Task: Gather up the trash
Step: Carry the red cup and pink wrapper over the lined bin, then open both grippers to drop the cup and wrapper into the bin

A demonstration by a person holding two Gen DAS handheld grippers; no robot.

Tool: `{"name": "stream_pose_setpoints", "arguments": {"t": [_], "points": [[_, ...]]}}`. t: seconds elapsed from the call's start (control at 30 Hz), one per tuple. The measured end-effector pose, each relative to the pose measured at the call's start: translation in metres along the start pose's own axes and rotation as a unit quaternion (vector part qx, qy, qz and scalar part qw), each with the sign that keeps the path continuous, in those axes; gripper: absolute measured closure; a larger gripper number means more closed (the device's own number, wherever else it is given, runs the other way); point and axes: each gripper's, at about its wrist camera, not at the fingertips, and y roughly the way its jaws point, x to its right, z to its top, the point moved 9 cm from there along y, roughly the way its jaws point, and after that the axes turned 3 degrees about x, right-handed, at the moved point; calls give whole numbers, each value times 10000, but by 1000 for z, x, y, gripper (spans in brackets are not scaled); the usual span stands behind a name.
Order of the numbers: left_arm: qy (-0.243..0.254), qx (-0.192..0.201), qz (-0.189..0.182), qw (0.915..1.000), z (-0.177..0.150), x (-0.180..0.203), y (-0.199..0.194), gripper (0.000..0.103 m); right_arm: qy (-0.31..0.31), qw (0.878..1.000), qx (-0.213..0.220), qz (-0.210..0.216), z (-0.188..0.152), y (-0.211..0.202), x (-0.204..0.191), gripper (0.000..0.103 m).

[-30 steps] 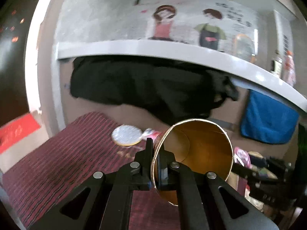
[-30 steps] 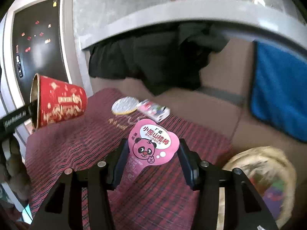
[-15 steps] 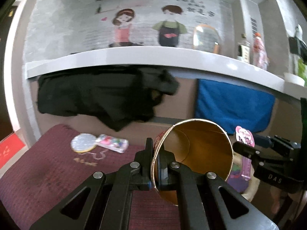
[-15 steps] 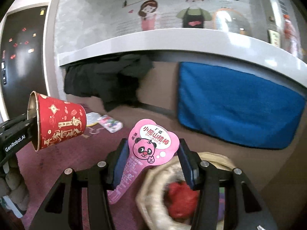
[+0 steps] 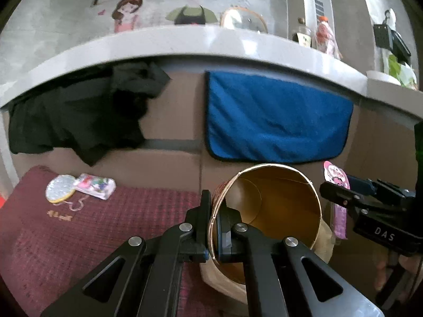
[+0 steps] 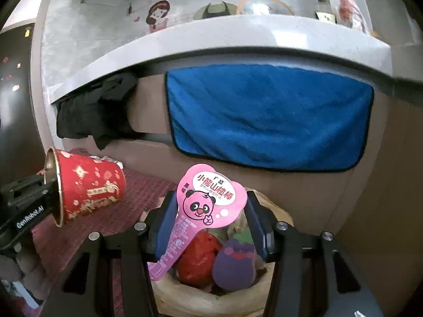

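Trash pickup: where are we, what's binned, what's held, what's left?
Binned: red and purple scraps already lie in the basket. Held: left gripper pinches the red cup by its rim; right gripper grips the pink wrapper above the basket. Left: round foil lid and candy packet on the mat.

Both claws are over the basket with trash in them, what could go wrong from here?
The left claw pinches only the cup's thin rim, so the tilted cup may slip or crumple. The cup sits left of the basket and could land on the red cloth. The flat pink wrapper in the right claw could flutter past the rim.
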Motion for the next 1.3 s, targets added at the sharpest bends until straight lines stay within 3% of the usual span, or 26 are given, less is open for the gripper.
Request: {"name": "stream_pose_setpoints", "arguments": {"t": [0.4, 0.73, 0.8, 0.93, 1.3], "points": [[-35, -468, -454, 9979, -31, 27, 59, 100, 399, 9990, -204, -70, -27, 29, 29, 55], [-214, -1006, -859, 9910, -53, 36, 100, 99, 652, 9967, -488, -13, -46, 60, 43, 55], [-299, -1083, -1063, 9880, -54, 38, 103, 94, 678, 9960, -577, 13, -51, 65, 45, 53], [-478, -1041, -1297, 9849, -51, 34, 103, 56, 667, 9954, -689, 8, -61, 70, 46, 38], [-753, -961, -1090, 9865, -30, -3, 68, 54, 545, 9963, -658, -43, -51, 51, 31, 38]]}}
